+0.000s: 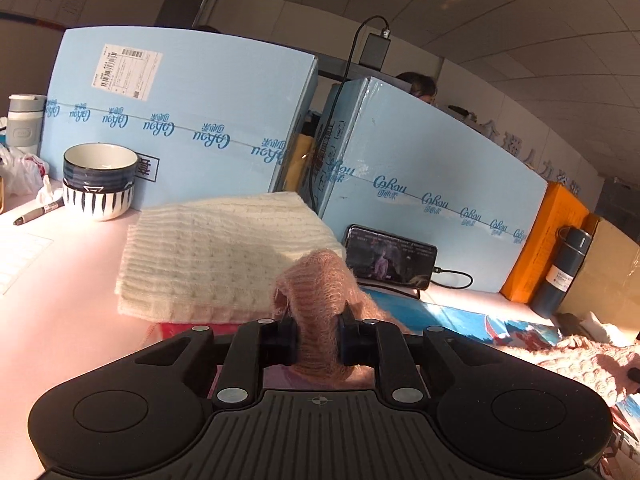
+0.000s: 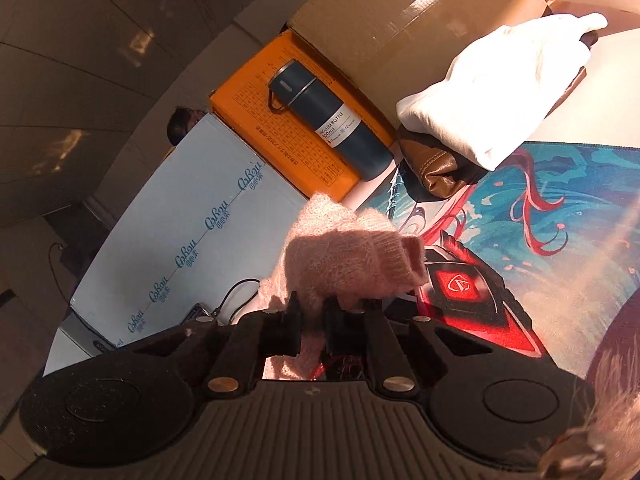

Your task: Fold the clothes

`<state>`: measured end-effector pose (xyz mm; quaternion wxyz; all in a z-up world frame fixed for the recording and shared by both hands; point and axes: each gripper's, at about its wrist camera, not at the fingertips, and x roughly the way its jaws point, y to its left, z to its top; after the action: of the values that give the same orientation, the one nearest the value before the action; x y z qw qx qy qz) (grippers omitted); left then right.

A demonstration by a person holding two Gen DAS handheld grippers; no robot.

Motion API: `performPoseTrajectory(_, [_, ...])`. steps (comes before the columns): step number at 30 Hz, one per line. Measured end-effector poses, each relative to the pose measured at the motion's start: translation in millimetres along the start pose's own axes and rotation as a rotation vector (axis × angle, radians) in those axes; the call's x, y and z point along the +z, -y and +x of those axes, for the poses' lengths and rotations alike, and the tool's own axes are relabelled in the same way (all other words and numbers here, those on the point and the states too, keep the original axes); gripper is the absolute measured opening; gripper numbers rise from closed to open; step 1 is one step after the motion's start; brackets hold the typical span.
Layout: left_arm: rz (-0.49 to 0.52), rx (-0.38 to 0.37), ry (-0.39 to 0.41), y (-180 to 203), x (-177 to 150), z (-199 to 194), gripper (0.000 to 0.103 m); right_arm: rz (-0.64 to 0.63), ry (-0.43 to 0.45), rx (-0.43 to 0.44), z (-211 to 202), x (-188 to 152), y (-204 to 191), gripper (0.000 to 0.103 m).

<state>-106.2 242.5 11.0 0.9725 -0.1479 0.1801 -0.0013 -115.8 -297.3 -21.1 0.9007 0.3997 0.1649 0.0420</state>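
My left gripper [image 1: 318, 320] is shut on a bunched fold of a fuzzy pink knit sweater [image 1: 320, 292], held above the table. More of the pink sweater [image 1: 576, 360] lies at the right. A folded cream knit sweater [image 1: 224, 248] lies on the table just beyond it. My right gripper [image 2: 312, 308] is shut on another part of the pink sweater [image 2: 348, 260], lifted over a printed desk mat [image 2: 540, 220]. A folded white garment [image 2: 496, 92] lies on a brown leather item at the upper right.
Light blue boxes [image 1: 180, 120] stand along the back. Stacked bowls [image 1: 98, 180] and a pen [image 1: 38, 214] sit at the left. A phone [image 1: 388, 258] leans on a box with a cable. A dark vacuum bottle [image 2: 328, 120], an orange box [image 2: 280, 128] and a cardboard box [image 2: 420, 12] stand at the right.
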Motion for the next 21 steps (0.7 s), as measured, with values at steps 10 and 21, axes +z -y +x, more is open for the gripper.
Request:
performPoseTrajectory(10, [-0.125,0.067,-0.14,-24,-29,16,0.039,-0.374,0.115,-0.245,-43,-16,-17,0.071])
performPoseTrajectory(21, [-0.286,-0.074,-0.085,-44,-40,16,0.069,-1.083,-0.345,0.213,71,-20,-100,0.088])
